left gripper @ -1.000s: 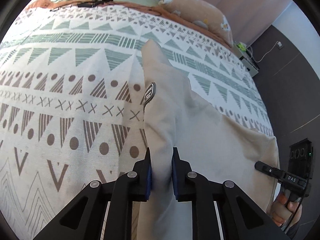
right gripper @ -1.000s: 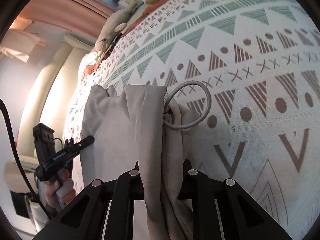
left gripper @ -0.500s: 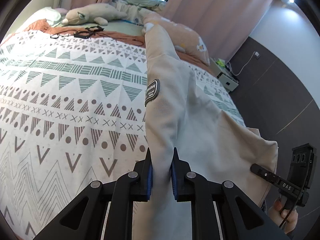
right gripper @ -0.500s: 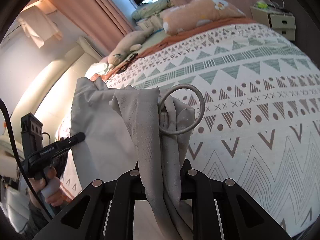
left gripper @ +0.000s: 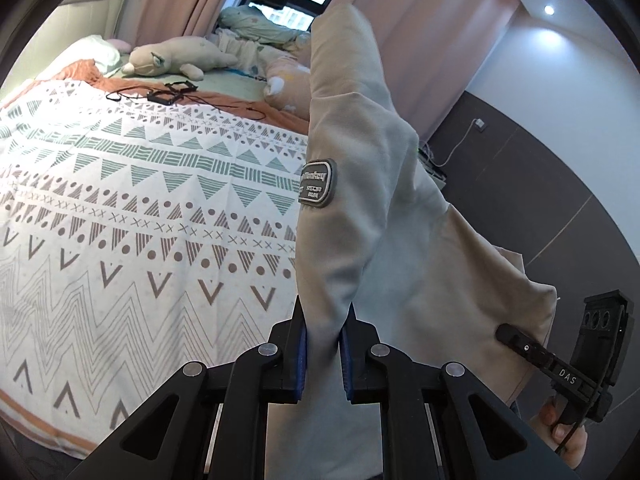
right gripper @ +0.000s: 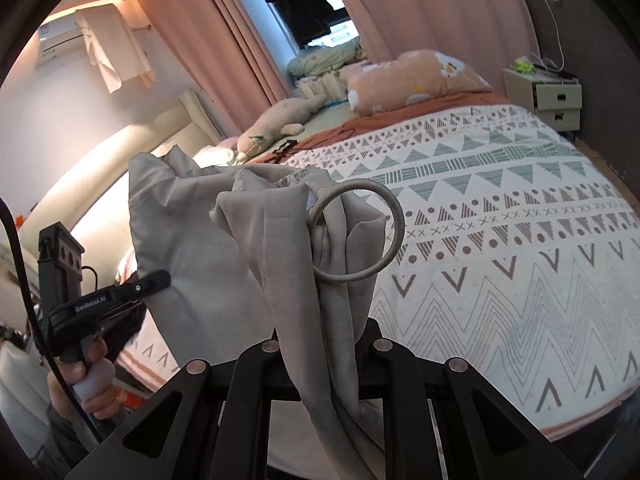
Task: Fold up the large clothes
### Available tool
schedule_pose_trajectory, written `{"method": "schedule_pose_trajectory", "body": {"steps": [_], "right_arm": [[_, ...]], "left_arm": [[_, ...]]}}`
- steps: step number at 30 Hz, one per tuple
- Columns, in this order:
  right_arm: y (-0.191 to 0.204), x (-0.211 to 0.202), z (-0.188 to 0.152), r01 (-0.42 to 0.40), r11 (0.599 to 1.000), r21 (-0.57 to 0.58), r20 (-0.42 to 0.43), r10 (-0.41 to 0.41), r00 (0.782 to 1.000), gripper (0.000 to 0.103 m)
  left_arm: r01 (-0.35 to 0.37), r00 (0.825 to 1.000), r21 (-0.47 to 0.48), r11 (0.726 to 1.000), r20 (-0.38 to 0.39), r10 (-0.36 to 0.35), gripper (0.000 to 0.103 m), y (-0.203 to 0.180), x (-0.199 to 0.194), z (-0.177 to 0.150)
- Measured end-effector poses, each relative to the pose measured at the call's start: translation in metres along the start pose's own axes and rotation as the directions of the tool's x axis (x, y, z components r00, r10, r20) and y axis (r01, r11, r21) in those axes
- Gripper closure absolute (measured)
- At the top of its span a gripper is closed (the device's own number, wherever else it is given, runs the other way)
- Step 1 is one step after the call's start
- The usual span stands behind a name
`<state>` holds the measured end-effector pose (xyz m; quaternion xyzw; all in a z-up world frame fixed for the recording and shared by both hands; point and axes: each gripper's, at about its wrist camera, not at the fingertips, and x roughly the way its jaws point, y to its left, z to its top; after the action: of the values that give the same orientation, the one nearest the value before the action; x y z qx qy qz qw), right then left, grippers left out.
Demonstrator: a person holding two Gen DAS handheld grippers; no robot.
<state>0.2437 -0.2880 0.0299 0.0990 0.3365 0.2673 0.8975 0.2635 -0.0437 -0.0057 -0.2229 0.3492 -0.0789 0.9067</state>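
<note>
Left tongs (left gripper: pixel 323 334): clenched on a fold of the beige garment (left gripper: pixel 360 208), blue pads (left gripper: pixel 301 354) pressed against the cloth on both sides. The garment rises from the jaws up the centre of the left wrist frame, its top edge reaching the upper middle; a dark sewn patch (left gripper: pixel 317 181) sits on its left edge.

Right tongs (right gripper: pixel 324 344): clenched on a bunched section of the same garment (right gripper: pixel 280 248), which fills the centre of the right wrist frame. A loop of grey drawcord (right gripper: pixel 354 232) hangs free at the cloth's right edge.

The garment is held aloft between the two tongs, over the near edge of the bed (left gripper: pixel 132 216). In the left wrist view its lower right corner ends at the other tongs (left gripper: pixel 520 342), lower right of frame. In the right wrist view its left edge ends at the other tongs (right gripper: pixel 154 280), lower left.

The patterned bedcover (right gripper: pixel 500 240) lies flat and open across the middle and right of that frame. At the far end, upper centre, lie a plush toy (right gripper: pixel 276 124), an orange pillow (right gripper: pixel 416 76) and dark cables (left gripper: pixel 168 94). A bedside cabinet (right gripper: pixel 544 98) stands at the upper right
</note>
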Motion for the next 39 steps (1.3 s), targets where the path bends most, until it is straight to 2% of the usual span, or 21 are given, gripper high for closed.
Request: {"method": "schedule_pose_trajectory", "body": {"steps": [11,22,31,39], "right_arm": [[0.028,-0.085,-0.008,0.037,0.998,-0.055,0.115,-0.030,0.993,0.089],[0.029,-0.140,0.002,0.078,0.994,-0.075,0.190,-0.063,0.980,0.089],[-0.001,-0.165,0.010,0.100,0.992,-0.075,0.223,-0.081,0.972,0.089],[-0.053,-0.184,0.031,0.148,0.988,-0.039,0.244,-0.134,0.960,0.089]], "left_arm": [[0.073,0.995,0.079,0.994,0.062,-0.078,0.090,-0.042,-0.068,-0.016],[0.123,0.988,0.149,0.981,0.077,-0.135,0.090,-0.094,-0.102,-0.019],[0.153,0.985,0.181,0.971,0.052,-0.165,0.090,-0.139,-0.092,-0.014],[0.196,0.980,0.220,0.956,-0.001,-0.201,0.090,-0.193,-0.050,-0.005]]}}
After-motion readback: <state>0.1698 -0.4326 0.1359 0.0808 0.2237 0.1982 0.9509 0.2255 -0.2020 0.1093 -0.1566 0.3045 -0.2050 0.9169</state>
